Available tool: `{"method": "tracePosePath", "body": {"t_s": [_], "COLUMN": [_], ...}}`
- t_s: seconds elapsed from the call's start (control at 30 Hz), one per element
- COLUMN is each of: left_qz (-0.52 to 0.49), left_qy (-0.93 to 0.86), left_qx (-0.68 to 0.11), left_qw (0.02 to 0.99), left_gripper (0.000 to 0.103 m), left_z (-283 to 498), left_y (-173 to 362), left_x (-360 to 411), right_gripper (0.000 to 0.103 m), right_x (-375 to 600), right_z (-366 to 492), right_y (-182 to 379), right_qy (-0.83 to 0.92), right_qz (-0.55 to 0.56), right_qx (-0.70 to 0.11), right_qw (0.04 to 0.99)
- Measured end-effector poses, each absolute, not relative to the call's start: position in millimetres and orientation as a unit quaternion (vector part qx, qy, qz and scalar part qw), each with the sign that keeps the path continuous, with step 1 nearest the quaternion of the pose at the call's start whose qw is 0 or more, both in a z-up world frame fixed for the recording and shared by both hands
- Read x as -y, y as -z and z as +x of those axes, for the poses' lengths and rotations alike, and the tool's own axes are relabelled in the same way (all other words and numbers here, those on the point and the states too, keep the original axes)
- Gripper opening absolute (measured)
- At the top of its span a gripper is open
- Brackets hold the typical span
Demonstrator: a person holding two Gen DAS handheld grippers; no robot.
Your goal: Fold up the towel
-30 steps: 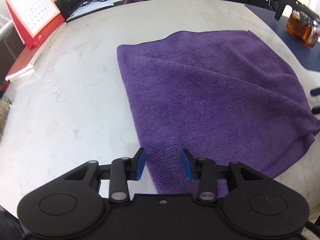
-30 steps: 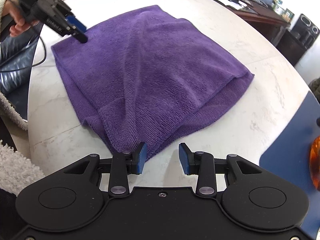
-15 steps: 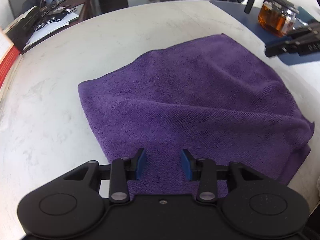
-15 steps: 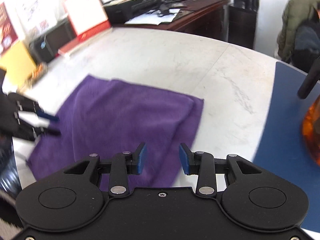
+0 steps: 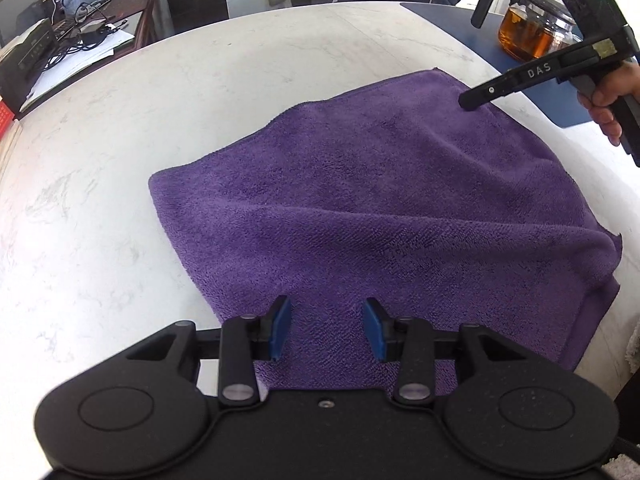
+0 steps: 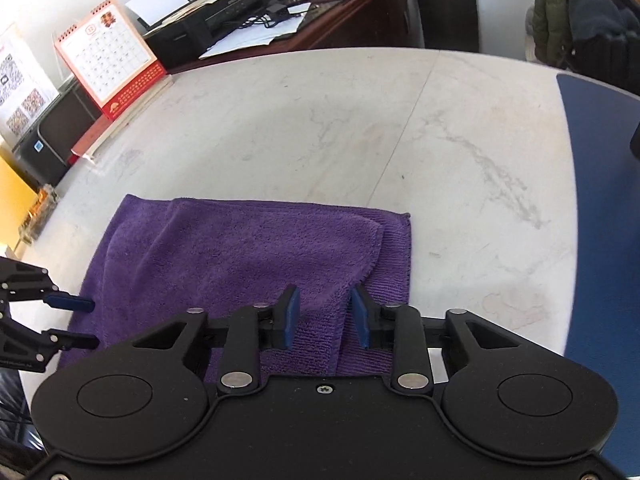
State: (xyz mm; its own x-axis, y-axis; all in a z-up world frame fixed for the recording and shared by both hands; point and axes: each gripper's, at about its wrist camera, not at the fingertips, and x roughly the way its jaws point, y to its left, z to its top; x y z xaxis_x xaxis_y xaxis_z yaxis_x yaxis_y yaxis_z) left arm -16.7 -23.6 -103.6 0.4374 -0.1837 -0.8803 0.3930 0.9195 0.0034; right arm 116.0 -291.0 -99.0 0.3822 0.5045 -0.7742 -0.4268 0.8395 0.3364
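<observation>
While the left claw hangs open over the purple towel's near edge, the right claw, jaws just narrowing around a raised fold, is not yet pinching it; beyond, white surface.

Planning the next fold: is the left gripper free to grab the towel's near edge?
Probably yes. The left gripper hangs open right over the purple towel with nothing between its fingers and the cloth.

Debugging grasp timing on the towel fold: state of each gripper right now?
Left gripper: open, over the towel, holding nothing.
Right gripper: jaws have just been closing around a towel fold; gap remains, no clear grip.
</observation>
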Motion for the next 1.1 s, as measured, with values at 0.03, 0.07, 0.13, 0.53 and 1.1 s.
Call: {"method": "tracePosePath", "body": {"t_s": [0.03,0.07,0.13,0.53,1.1], "left_qz": [0.103,0.102,0.101,0.100,0.109], "left_qy": [0.169,0.167,0.164,0.161,0.172], "left_qx": [-0.502,-0.502,-0.501,-0.498,-0.499], "left_qw": [0.842,0.843,0.844,0.846,0.842], "left_gripper": [0.037,0.037,0.037,0.041,0.043], "left_z": [-16,-16,-16,-18,-19], "left_y": [104,104,104,102,101], "left_x": [23,23,22,21,18], "right_gripper": [0.011,0.010,0.010,0.004,0.003], "right_x": [293,295,298,298,312], "right_z": [118,119,121,128,132], "right_y": [101,101,100,107,87], "right_qy": [-0.280,-0.278,-0.274,-0.283,-0.252], "right_qz": [0.050,0.056,0.068,0.097,0.100], "right_qx": [-0.484,-0.485,-0.487,-0.489,-0.455], "right_qw": [0.827,0.827,0.827,0.819,0.848]}}
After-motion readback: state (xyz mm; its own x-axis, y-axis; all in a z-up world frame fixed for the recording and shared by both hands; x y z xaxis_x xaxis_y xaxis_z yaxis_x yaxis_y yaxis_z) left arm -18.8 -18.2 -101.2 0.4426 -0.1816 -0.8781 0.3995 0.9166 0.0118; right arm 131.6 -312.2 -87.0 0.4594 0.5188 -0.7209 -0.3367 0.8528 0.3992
